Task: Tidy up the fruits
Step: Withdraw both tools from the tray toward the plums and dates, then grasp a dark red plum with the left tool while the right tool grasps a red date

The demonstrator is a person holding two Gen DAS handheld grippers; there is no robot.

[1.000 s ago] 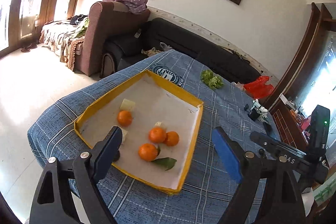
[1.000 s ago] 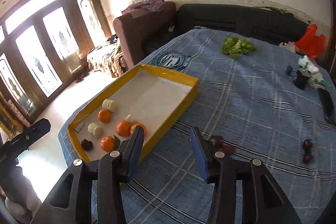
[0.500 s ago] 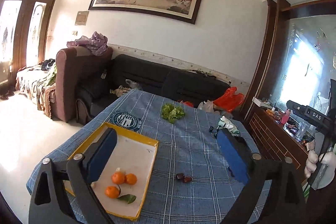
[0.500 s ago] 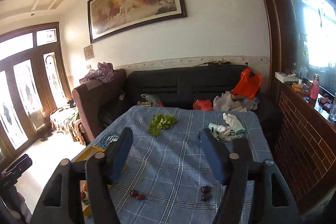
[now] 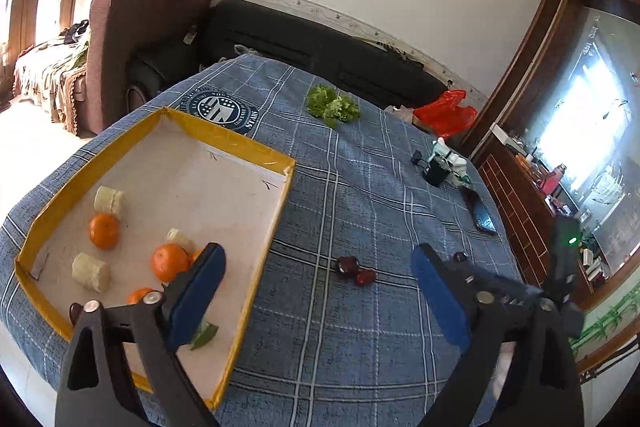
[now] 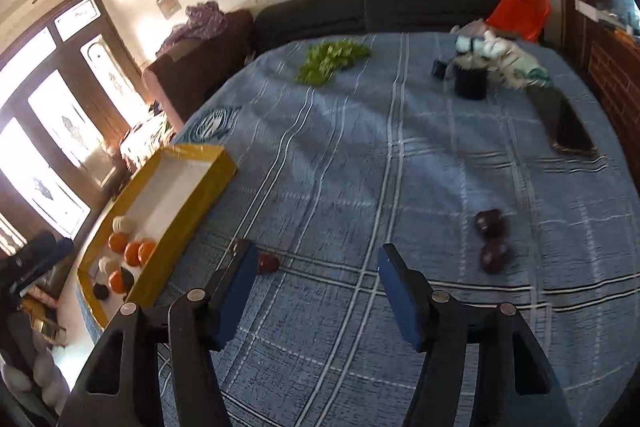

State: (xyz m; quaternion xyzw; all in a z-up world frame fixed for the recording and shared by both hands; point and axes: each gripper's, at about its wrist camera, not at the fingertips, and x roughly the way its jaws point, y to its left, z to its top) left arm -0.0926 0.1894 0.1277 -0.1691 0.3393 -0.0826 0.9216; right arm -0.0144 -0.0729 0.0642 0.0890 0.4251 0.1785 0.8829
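Above the blue tablecloth [image 5: 340, 327], left tongs [image 5: 320, 291] wide apart, right tongs [image 6: 316, 291] likewise, both empty

Woven plaid cloth [image 5: 360, 211] looks matt; tray [image 5: 224, 139] at nine o'clock, cardboard with glossy yellow tape; oranges [image 5: 170, 261] dimpled; plums [image 5: 348, 264] at center glossy.

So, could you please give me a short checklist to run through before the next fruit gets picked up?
1. Left gripper open and empty: ok.
2. Right gripper open and empty: ok.
3. Yellow-rimmed cardboard tray has bare floor left: ok.
4. Dark red fruits on the blue checked tablecloth unobstructed: ok.
5. All fruit in the tray: not ok; second dark pair outside.
6. Fruit firmness: cannot tell.
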